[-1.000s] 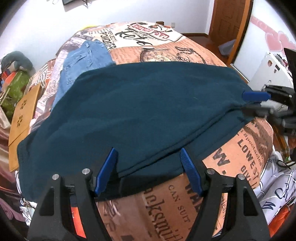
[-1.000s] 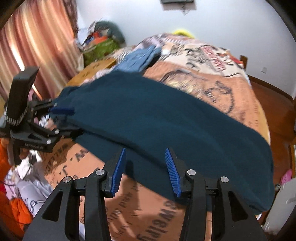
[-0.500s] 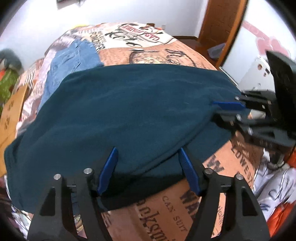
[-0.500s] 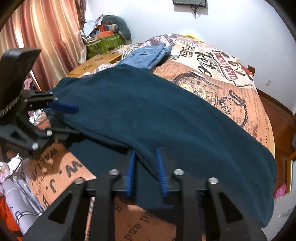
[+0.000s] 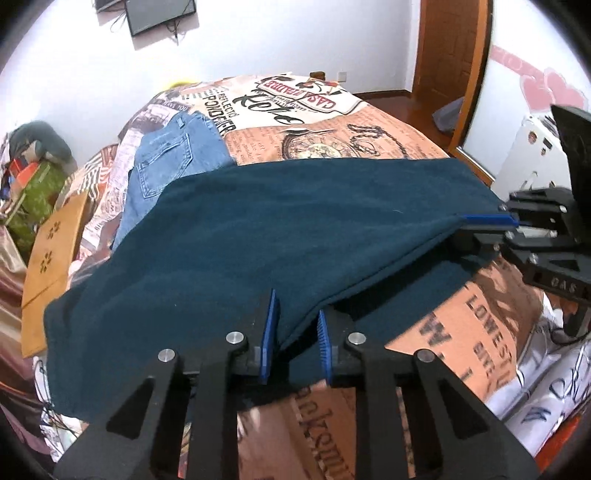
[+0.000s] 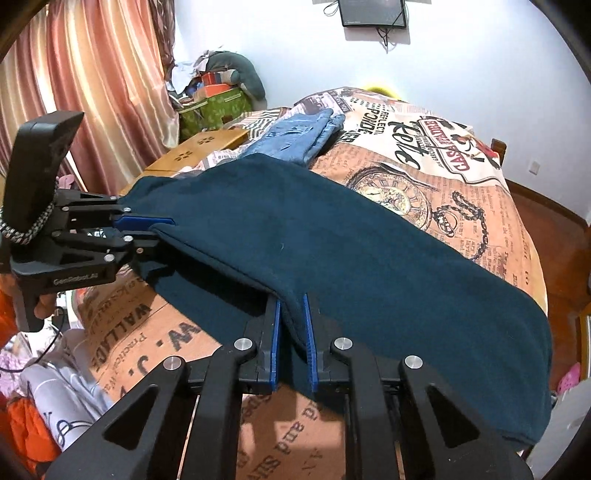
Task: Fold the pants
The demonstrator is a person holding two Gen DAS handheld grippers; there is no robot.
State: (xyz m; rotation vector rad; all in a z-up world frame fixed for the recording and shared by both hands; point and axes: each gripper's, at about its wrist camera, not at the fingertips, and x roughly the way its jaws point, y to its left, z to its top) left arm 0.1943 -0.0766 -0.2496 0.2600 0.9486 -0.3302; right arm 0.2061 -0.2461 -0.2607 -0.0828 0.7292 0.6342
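The dark teal pants [image 5: 280,236] lie flat across the bed [image 5: 480,317]. The left gripper [image 5: 295,343] is closing on their near edge, and the right gripper [image 6: 293,339] pinches it tight. If only the top layer is caught, the fold goes crooked. The bedspread reads "LOWEST" and "WALLADE" — the left gripper says "GenRobot.AI".

we're in a home bedroom: ahead of the tongs a bed [image 5: 369,122] with a newspaper-print cover, jeans [image 5: 166,162] lying on it. wall-mounted screen [image 6: 373,13] on the white wall beyond the tongs, striped curtains [image 6: 92,74] left of the right tongs, cluttered bags and boxes [image 6: 214,99] in the corner, wooden door [image 5: 447,48] up right of the left tongs.
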